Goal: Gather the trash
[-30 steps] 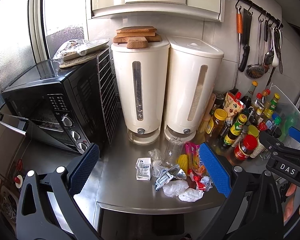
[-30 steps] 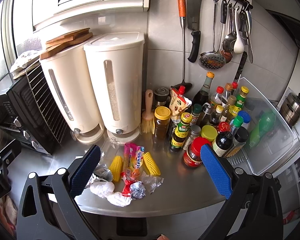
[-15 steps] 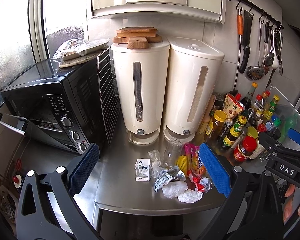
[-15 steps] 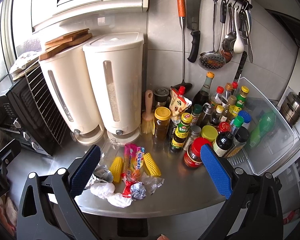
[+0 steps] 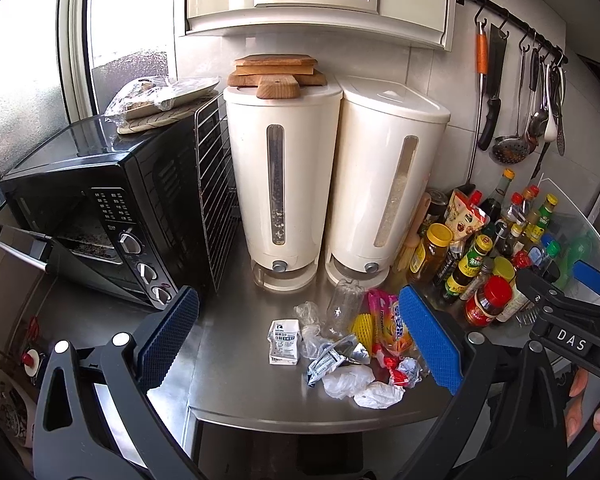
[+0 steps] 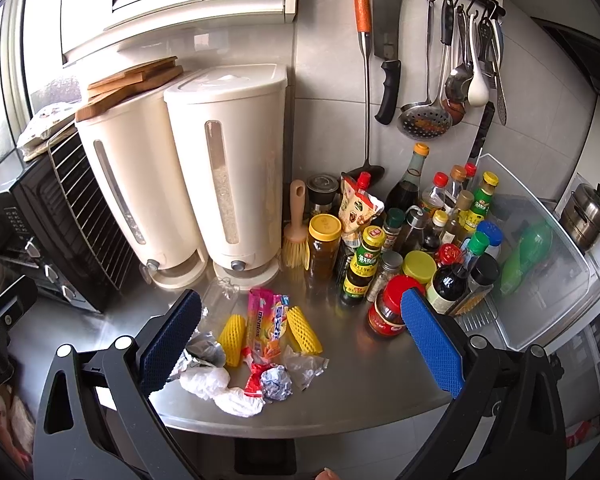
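Steel counter (image 5: 236, 364) | trash pile (image 6: 256, 356) | both grippers (image 5: 300, 344) (image 6: 300, 340) hover, fingers apart, empty

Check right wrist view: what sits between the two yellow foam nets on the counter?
A pink and yellow Mentos candy wrapper lies between the two yellow foam fruit nets; the right wrist view shows it clearly.

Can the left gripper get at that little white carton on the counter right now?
Probably yes. The left gripper is open, jaws spread wide, and the carton lies flat at the left edge of the trash pile, with bare counter in front and nothing lying on it.
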